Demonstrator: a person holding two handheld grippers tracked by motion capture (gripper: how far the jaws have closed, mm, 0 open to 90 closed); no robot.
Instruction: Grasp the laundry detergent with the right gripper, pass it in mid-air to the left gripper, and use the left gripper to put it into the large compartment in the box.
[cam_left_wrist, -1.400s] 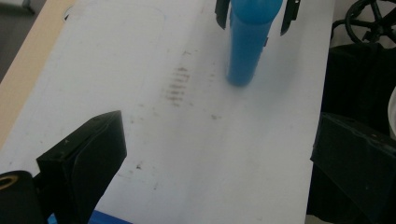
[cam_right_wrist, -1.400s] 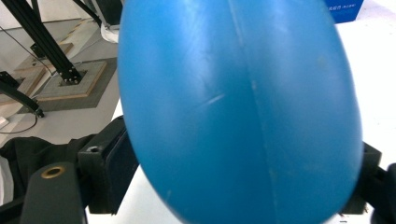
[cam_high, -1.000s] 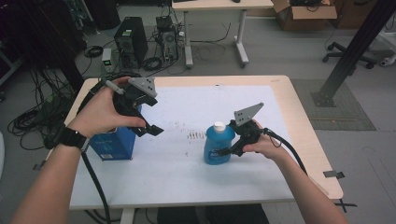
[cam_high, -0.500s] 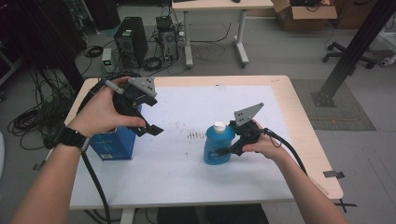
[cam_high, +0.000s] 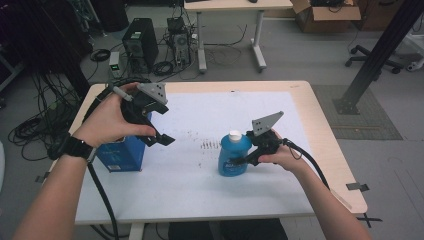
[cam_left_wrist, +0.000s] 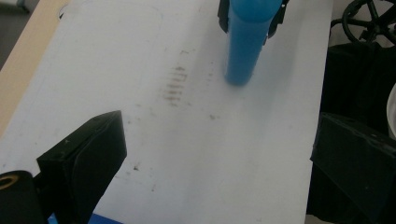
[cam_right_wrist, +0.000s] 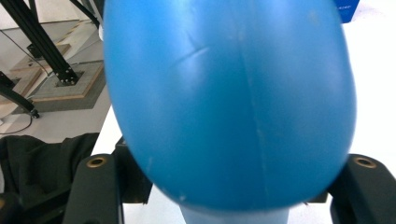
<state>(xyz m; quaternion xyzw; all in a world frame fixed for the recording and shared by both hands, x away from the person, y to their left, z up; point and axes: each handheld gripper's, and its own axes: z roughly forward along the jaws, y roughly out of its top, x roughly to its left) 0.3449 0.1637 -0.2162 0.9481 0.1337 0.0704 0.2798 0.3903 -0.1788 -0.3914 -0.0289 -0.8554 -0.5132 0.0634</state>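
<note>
Blue plastic is what the grip depends on. In the high view, a blue bottle (cam_high: 234, 156) with a white cap (cam_high: 235, 135) stands upright on the white sheet of the bench (cam_high: 200, 200), right of the middle. The right gripper (cam_high: 243, 159) has just been closing its jaws, which now sit against the bottle's lower body from the side. The left gripper (cam_high: 162, 138) hangs above the bench's left part, over a blue box (cam_high: 122, 155), jaws spread and empty.

In the left gripper view, its two black jaws stand wide apart over bare sheet, and the bottle (cam_left_wrist: 245, 42) shows farther off, caught between the other gripper's jaws.

In the right gripper view, the bottle's rounded wall (cam_right_wrist: 229, 102) bulges between the jaws, which clasp it low where it narrows.

The risk, as I judge it: the wall is smooth and curved, and the hold sits low, so on lifting the bottle could swing over or slip out. Squeezing harder could dent the soft plastic. With the left gripper well apart, nothing would steady a tipping bottle.
</note>
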